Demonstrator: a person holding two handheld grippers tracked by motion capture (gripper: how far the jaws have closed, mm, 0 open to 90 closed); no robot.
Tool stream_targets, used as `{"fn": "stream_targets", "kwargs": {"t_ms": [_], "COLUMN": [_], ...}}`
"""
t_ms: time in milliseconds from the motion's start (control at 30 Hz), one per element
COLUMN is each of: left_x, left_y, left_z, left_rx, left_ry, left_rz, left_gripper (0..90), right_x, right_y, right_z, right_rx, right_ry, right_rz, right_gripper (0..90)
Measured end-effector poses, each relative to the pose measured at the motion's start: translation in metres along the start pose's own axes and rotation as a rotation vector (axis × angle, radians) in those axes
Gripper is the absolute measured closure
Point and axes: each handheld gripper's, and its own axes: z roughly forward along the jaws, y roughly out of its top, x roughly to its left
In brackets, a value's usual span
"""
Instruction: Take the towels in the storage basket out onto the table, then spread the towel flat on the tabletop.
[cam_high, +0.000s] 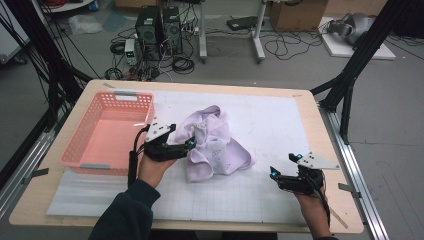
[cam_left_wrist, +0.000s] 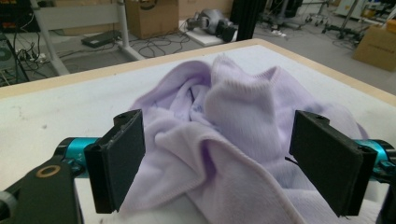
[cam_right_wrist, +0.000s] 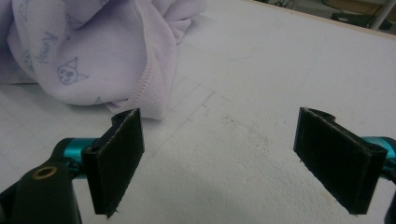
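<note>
Left gripper jaws wide, straddling crumpled lilac garment mid-table, lined up to pinch fold; right gripper open, idling at garment's 4 o'clock; basket waiting at 9 o'clock

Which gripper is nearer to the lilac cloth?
Left. The left gripper has cloth between its open jaws; the right gripper sits open beside the cloth's edge, apart.
</note>
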Motion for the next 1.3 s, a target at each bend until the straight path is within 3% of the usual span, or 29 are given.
{"fn": "stream_targets", "kwargs": {"t_ms": [33,167,333,367,500,867,900,967,1300], "left_x": [0.001,0.004,0.005,0.005,0.007,0.007,0.007,0.004,-0.005], "left_y": [-0.008,-0.022,-0.029,-0.031,-0.031,-0.034,-0.034,-0.035,-0.034], "left_z": [-0.010,-0.024,-0.028,-0.029,-0.031,-0.028,-0.027,-0.025,-0.019], "left_rx": [-0.008,-0.018,-0.028,-0.028,-0.040,-0.021,-0.013,-0.005,0.001], "left_ry": [0.000,-0.007,-0.015,-0.035,-0.029,-0.042,-0.081,-0.094,-0.107], "left_rz": [0.004,-0.007,-0.014,-0.014,-0.015,-0.016,-0.018,-0.013,-0.018], "left_gripper": [18.7,18.7,18.8,18.8,18.8,19.1,23.2,24.7,20.4], "right_x": [0.000,0.001,0.001,0.001,0.002,0.003,0.002,0.003,0.016], "right_y": [0.000,0.001,0.002,0.002,0.001,0.002,0.002,0.002,0.004], "right_z": [0.001,0.002,0.003,0.004,0.003,0.010,0.011,0.013,0.042], "right_rx": [0.000,-0.004,0.000,0.003,0.005,0.019,0.019,0.028,0.101], "right_ry": [-0.002,-0.001,-0.001,0.000,0.001,0.011,0.009,0.014,0.081], "right_rz": [0.002,0.001,-0.001,-0.001,-0.001,0.003,0.003,0.012,-0.008], "right_gripper": [14.7,14.7,14.7,14.7,14.7,14.7,14.7,14.7,15.2]}}
